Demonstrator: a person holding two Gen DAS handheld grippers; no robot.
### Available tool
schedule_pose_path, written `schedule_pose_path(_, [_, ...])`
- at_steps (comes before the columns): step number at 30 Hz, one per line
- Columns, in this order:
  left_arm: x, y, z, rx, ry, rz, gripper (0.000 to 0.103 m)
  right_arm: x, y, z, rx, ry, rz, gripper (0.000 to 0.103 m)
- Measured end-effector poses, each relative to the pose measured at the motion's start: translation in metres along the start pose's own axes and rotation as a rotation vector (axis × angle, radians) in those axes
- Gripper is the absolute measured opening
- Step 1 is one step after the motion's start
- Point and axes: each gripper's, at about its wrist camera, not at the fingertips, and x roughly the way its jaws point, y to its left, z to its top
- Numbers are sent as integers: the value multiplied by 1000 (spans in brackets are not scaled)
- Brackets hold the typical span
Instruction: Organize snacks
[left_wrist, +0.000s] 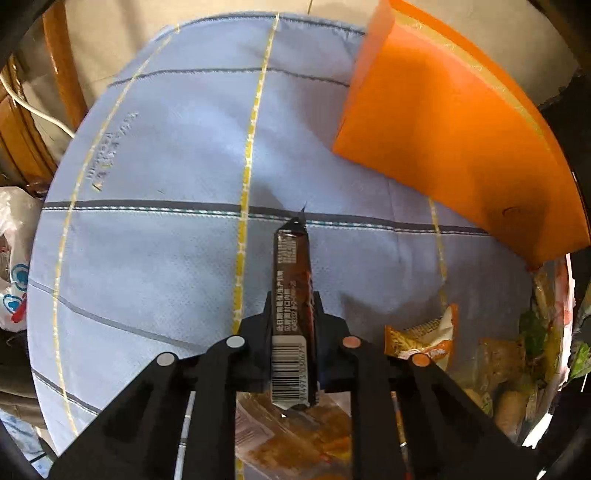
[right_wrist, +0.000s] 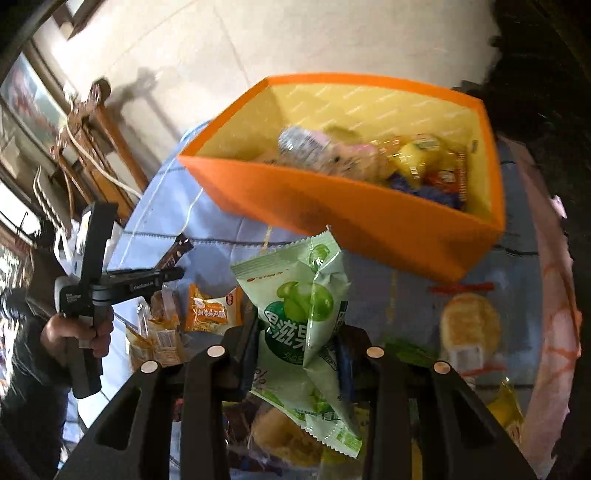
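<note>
My left gripper is shut on a slim dark brown snack bar with a barcode, held above the blue checked cloth. In the right wrist view the same left gripper holds the bar at the left, in a person's hand. My right gripper is shut on a pale green fruit-snack packet just in front of the orange box. The box holds several wrapped snacks.
Loose snacks lie on the cloth: an orange packet, a round pastry in clear wrap, and more under the grippers. The orange box wall stands at the upper right in the left wrist view. Wooden furniture stands beyond the table.
</note>
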Motion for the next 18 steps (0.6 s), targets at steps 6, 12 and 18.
schedule_pose_path(6, [-28, -1, -2, -10, -50, -36, 16, -27, -12, -2, 73, -40, 15, 35])
schedule_pose_path(12, [-88, -32, 23, 56, -147, -94, 16, -51, -14, 29, 87, -137, 27, 35])
schedule_pose_path(18, [-125, -102, 94, 195, -248, -98, 16, -55, -34, 111, 84, -225, -19, 35])
